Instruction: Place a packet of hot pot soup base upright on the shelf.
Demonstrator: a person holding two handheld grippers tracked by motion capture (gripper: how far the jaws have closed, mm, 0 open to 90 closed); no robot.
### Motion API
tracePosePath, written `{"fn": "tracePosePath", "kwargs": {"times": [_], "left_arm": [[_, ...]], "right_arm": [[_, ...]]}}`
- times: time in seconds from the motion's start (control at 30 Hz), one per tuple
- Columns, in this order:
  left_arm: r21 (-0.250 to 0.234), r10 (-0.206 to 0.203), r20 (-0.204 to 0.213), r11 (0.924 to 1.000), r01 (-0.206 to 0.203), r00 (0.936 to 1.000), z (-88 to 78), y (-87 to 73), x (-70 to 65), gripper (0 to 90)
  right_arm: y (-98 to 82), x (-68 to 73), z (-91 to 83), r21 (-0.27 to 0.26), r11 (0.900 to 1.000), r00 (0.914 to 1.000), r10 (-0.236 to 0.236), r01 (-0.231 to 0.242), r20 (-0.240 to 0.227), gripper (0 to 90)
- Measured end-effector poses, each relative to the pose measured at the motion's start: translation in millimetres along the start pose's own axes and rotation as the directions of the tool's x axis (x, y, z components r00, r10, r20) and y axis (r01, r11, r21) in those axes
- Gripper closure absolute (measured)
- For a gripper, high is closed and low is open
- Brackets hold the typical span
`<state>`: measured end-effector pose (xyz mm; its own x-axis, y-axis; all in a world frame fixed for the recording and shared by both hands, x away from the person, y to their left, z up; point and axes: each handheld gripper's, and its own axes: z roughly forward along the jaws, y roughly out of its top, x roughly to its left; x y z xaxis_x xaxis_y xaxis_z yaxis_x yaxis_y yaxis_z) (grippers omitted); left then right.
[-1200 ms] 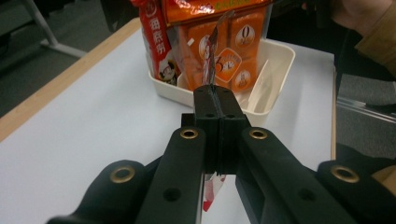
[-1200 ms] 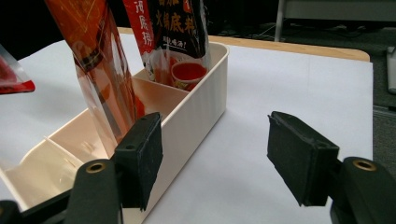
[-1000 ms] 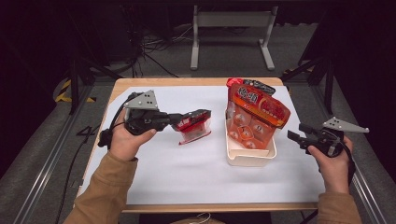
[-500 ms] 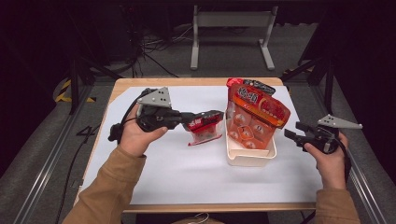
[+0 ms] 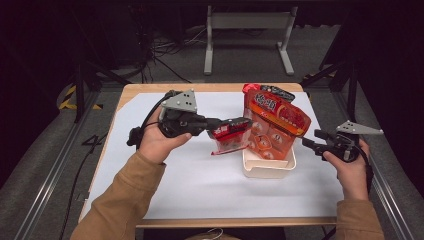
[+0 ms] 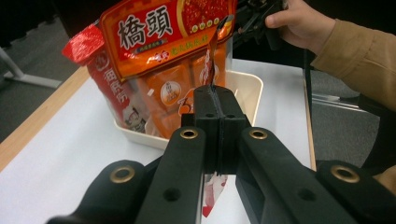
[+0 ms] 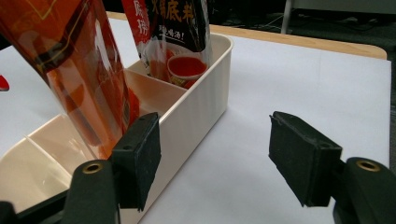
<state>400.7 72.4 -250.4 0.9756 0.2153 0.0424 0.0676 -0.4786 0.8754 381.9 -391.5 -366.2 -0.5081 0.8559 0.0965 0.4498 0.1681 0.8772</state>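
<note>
My left gripper (image 5: 241, 125) is shut on a small red sauce packet (image 5: 229, 140) and holds it above the table, right beside the cream bin (image 5: 270, 169). In the left gripper view the jaws pinch the thin packet (image 6: 213, 65) edge-on. A large orange bag (image 5: 276, 122) stands in the bin, with a red and black bag (image 5: 267, 92) behind it. My right gripper (image 5: 308, 142) stands open just right of the bin. In the right gripper view its pads (image 7: 138, 158) frame the bin wall (image 7: 201, 102) with nothing between them.
White paper (image 5: 200, 185) covers the wooden table (image 5: 135, 90). The bin has dividers (image 7: 42, 140) inside. A metal frame leg (image 5: 210, 45) stands on the floor beyond the table. The other hand and sleeve (image 6: 345, 51) show past the bin.
My left gripper has carried the red packet to the right, up to the side of the bin. The right hand has hardly moved.
</note>
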Motion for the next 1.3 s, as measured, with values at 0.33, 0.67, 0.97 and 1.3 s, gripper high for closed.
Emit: {"fn": "tracePosePath", "kwargs": {"times": [0.33, 0.67, 0.97, 1.3], "left_arm": [[-0.006, 0.030, 0.028, 0.9995, -0.030, 0.9992, 17.7, 18.0, -2.0, 90.0], [0.002, 0.051, 0.045, 0.9987, -0.052, 0.9976, 35.8, 28.5, -5.4, 90.0], [-0.007, 0.071, 0.062, 0.9974, -0.071, 0.9955, 47.8, 32.3, -8.0, 90.0], [-0.028, 0.101, 0.075, 0.9947, -0.099, 0.9921, 60.2, 34.6, -9.7, 90.0]], "right_arm": [[-0.7, -3.0, -3.0, -0.008, 1.000, 0.9999, 0.014, -0.014, 0.000, 34.2], [-0.8, -4.6, -6.4, -0.016, 1.000, 0.9999, 0.015, -0.015, 0.003, 34.1], [-0.4, -4.1, -7.1, -0.020, 1.000, 0.9999, 0.016, -0.016, 0.001, 34.0], [-0.3, -4.2, -7.6, -0.022, 1.000, 0.9999, 0.017, -0.017, -0.002, 33.9]]}}
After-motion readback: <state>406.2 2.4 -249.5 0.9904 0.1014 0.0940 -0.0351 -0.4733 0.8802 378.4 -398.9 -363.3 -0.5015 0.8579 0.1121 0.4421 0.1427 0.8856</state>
